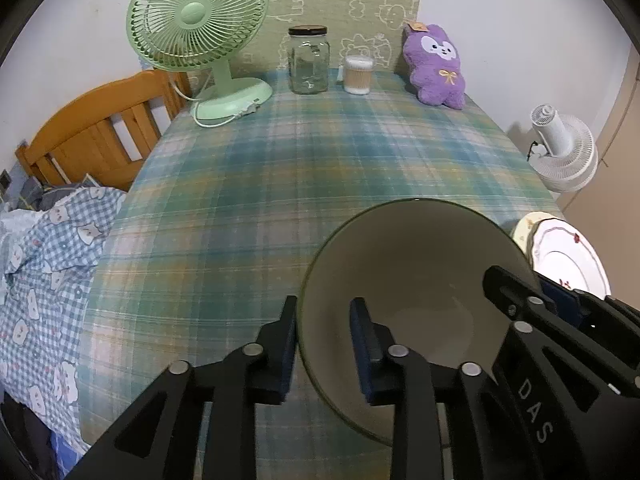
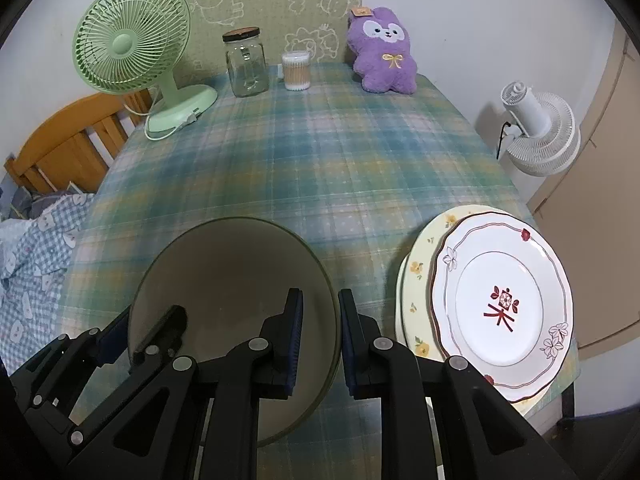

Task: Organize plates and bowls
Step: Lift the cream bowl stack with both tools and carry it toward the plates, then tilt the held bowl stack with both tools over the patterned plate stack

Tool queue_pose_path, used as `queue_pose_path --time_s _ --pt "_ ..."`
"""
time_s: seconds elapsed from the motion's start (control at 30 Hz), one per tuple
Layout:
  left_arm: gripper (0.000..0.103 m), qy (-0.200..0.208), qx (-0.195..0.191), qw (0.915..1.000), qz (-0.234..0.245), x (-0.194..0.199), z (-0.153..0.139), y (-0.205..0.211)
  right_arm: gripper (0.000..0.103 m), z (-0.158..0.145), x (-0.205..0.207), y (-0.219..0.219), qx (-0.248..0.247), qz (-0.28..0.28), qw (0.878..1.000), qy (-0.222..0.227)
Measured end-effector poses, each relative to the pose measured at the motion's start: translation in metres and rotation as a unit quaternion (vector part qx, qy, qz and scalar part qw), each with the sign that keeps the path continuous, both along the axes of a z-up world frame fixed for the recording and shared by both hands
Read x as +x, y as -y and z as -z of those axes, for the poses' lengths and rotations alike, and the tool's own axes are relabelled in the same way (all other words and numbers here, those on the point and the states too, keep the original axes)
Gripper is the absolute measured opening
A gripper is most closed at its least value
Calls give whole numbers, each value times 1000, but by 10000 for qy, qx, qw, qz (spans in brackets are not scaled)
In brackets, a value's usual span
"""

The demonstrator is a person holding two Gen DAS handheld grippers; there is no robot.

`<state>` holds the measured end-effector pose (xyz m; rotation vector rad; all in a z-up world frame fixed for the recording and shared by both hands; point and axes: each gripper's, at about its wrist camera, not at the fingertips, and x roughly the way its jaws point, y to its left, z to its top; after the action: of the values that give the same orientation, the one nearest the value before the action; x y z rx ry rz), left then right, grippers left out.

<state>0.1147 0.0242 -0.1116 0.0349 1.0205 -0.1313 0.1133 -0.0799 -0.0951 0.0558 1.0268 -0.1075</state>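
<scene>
The bowl sits on the counter near its front edge, with a claw straddling each side of its rim. The left claw has one finger outside and one inside the wall, a gap showing, so it looks released; the right claw brackets the opposite rim, also with a gap, not yet clenched.

If one closes before the other, the bowl could tip or skid toward the stacked plates just beside it and knock them, as they overhang the counter's corner.

The green fan, jar, cotton swabs and purple plush toy stand well apart at the back, not in the way.
</scene>
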Motion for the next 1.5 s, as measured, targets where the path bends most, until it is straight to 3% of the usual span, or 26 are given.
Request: queue_pose_path --time_s 0.17,0.23,0.3,0.33,0.63,1.27,1.5 --pt "41 -121 -152 9997 155 2 -2 1 27 -3 3 1 14 -114 9999 -108" --pt "46 -122 -214 9996 171 4 -4 0 41 -6 5 0 -24 -175 9998 -106" --pt "60 -30 -198 9997 155 5 -8 -1 68 -9 5 0 -93 -143 9998 -46" --pt "64 0 -215 9996 162 6 -10 -1 70 -11 6 0 -81 -149 9999 12" --pt "69 -215 -240 9994 158 19 0 -1 70 -1 19 1 -56 -176 9997 -147" --pt "70 -705 -296 9969 206 29 28 5 70 36 36 14 307 -105 9976 -618" --pt "70 -700 -286 9969 208 29 30 8 70 40 38 19 477 -92 9968 -641"
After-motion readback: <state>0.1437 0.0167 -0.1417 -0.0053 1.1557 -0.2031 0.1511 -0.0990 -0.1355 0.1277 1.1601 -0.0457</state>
